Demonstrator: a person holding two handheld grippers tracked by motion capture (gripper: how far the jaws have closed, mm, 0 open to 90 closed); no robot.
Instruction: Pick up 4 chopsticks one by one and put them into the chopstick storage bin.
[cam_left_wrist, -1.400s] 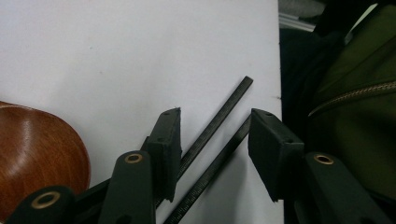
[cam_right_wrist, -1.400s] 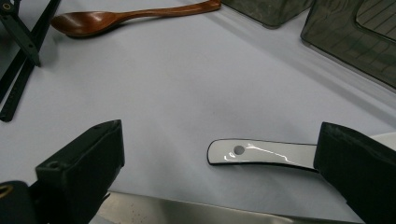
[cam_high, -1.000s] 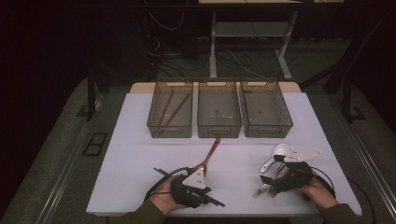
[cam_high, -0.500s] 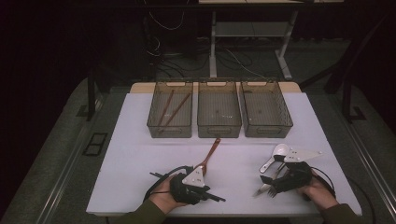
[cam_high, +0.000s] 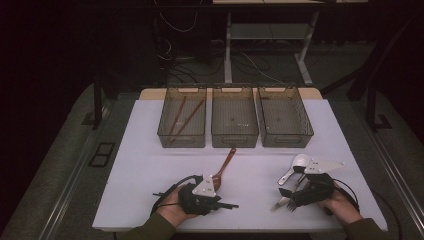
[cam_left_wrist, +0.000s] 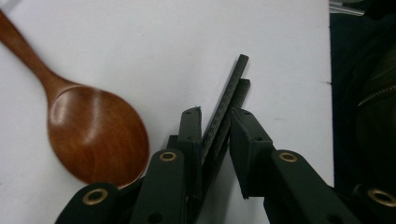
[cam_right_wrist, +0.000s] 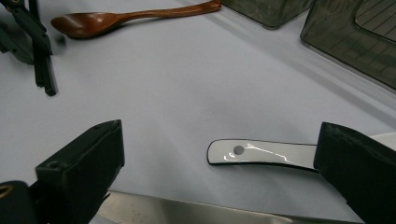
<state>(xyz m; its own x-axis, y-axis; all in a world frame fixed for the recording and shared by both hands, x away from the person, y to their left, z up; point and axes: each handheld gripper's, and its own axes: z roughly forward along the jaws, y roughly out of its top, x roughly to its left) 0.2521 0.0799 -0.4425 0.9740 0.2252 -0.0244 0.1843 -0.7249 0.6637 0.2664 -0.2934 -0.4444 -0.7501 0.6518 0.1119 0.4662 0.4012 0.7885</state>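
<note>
Two black chopsticks (cam_left_wrist: 224, 116) pinched by left gripper (cam_left_wrist: 215, 128).

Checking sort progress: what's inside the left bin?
The left bin holds two brown chopsticks lying diagonally. Its tinted front wall hides the near floor, so anything small there can't be ruled out.

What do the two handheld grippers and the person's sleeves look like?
Both are black. The left gripper has flat black jaws with brass-coloured rivets, a grey three-cornered plate on top and a trailing black cable. The right gripper has the same plate. Sleeves look dark olive.
</note>
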